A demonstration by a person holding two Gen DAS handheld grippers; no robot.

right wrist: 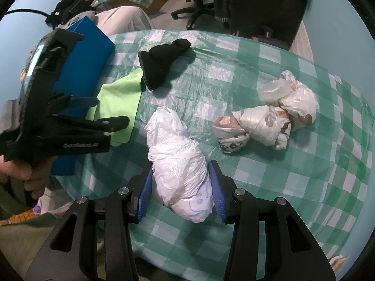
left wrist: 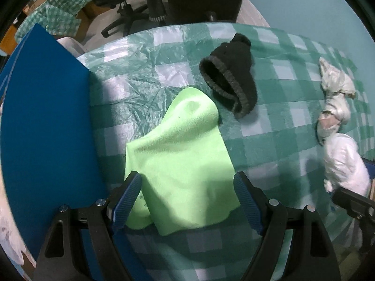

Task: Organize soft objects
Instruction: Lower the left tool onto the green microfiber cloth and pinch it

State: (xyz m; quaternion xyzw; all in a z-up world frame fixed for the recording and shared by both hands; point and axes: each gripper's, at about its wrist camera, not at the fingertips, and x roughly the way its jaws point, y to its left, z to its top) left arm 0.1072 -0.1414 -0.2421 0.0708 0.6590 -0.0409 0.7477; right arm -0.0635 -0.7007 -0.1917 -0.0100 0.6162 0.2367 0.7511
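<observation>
Fingers point(left wrist: 132, 199) of the left gripper point(left wrist: 187, 199) were recorded spread wide, with the near end of the lime-green cloth point(left wrist: 178, 154) lying between them; contact between the blue pads and the fabric could not be confirmed. The cloth was draped in a hump that rose ahead of the fingertips. Beyond its far tip, slightly right of the fingers' axis, the black knit hat point(left wrist: 230, 75) was seen lying on its side with its grey-rimmed opening turned toward the camera, near the cloth. A blue box point(left wrist: 46, 117) was noted to the left of the left finger, its edge beside the cloth.

Fingers point(right wrist: 146, 194) of the right gripper point(right wrist: 181, 194) were recorded partly parted around the near end of the white plastic bag bundle point(right wrist: 178, 164); both pads lay against or just beside its sides, but a firm pinch could not be determined. The bundle extended forward past the fingertips. A knotted printed plastic bag bundle point(right wrist: 269, 117) was seen ahead and to the right of the right finger, apart from the white one. In this view the green cloth lay ahead-left of the fingers, with the left gripper over it, held in the person's hand point(right wrist: 25, 175).

All items rested on the bench, covered by a green-and-white checked sheet point(right wrist: 293, 175).
</observation>
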